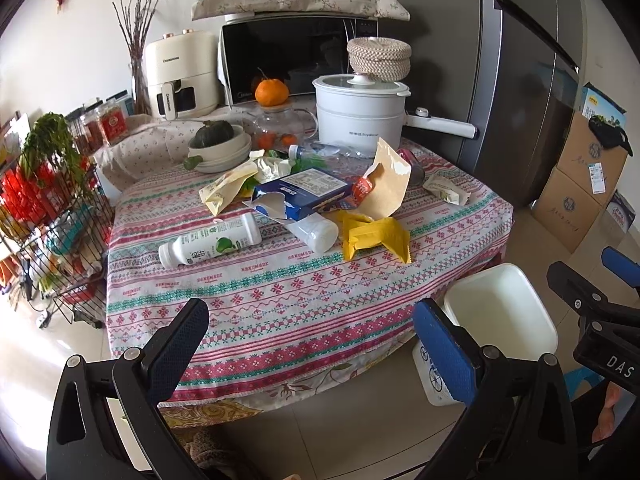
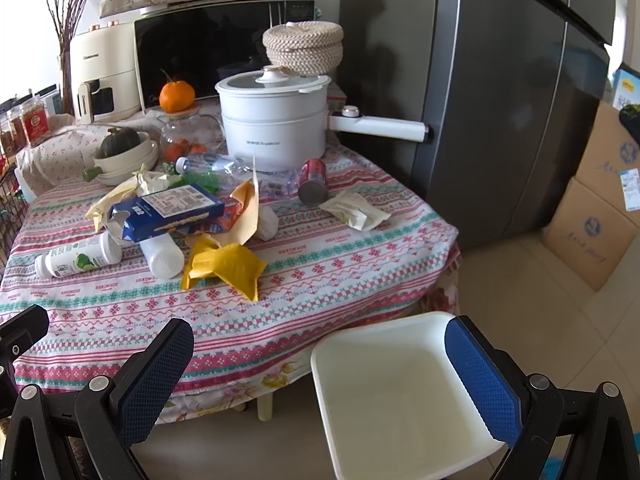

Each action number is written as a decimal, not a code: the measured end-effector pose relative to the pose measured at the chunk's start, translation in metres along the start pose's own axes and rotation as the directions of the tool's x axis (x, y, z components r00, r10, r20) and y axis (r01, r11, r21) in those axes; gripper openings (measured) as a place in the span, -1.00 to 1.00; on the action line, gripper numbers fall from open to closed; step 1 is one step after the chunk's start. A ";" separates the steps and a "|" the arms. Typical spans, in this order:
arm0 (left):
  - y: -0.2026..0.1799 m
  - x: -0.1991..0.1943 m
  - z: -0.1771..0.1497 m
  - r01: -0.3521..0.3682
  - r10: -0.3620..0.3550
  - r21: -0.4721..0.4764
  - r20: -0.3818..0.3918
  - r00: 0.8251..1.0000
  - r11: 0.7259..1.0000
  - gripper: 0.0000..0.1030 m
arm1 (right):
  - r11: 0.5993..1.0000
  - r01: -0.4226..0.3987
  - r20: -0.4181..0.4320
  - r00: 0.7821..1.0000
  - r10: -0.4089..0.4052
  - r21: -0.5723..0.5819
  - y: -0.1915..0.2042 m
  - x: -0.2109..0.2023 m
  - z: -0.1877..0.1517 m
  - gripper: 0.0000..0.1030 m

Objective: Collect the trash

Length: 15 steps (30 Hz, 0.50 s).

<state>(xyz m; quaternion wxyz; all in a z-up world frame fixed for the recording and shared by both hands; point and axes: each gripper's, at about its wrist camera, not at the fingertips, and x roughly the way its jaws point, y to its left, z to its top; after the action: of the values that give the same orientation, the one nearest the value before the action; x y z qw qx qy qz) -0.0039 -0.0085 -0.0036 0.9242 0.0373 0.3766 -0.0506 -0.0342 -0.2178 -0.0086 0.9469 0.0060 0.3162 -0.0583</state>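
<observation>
Trash lies in a heap on the patterned tablecloth [image 1: 260,300]: a torn blue carton [image 1: 300,196], a white bottle with a green label [image 1: 208,240], a second white bottle [image 1: 316,232], a yellow wrapper [image 1: 372,236], a tan paper bag [image 1: 388,184], a clear plastic bottle [image 1: 320,154], a red can [image 2: 314,180] and a pale wrapper [image 2: 356,210]. A white bin [image 2: 396,396] stands on the floor by the table's near right corner. My left gripper [image 1: 312,344] is open over the table's near edge. My right gripper [image 2: 320,368] is open above the bin's left rim.
A white electric pot [image 1: 360,112], a microwave [image 1: 288,56], an air fryer [image 1: 180,72], a glass teapot with an orange on it [image 1: 276,120] and bowls with a squash [image 1: 220,144] crowd the table's back. A wire rack [image 1: 52,220] stands left; a fridge [image 1: 520,80] and cardboard boxes [image 1: 576,192] stand right.
</observation>
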 end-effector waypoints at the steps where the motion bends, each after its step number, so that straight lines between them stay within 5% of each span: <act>1: 0.000 0.000 0.000 0.000 0.000 0.001 -0.003 1.000 1.000 1.00 | 1.000 0.000 -0.001 1.000 0.000 0.000 0.000 0.000 0.000 1.00; 7: 0.011 0.009 0.001 0.035 -0.035 0.002 -0.053 0.998 0.999 1.00 | 1.000 0.000 -0.003 1.000 0.000 0.005 0.001 0.001 0.002 1.00; 11: 0.029 0.028 0.008 0.113 -0.119 -0.046 -0.155 0.981 0.993 1.00 | 1.000 -0.020 -0.028 0.999 0.021 0.013 -0.004 0.008 0.011 1.00; 15: 0.055 0.052 0.023 0.109 -0.119 -0.058 -0.207 0.971 0.992 1.00 | 0.999 -0.043 -0.052 0.998 0.043 0.003 -0.007 0.015 0.027 1.00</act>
<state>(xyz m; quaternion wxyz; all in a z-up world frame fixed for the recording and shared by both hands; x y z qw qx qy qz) 0.0553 0.0404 -0.0221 0.8755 -0.0007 0.4747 -0.0904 -0.0063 -0.2277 0.0043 0.9394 0.0151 0.3403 -0.0382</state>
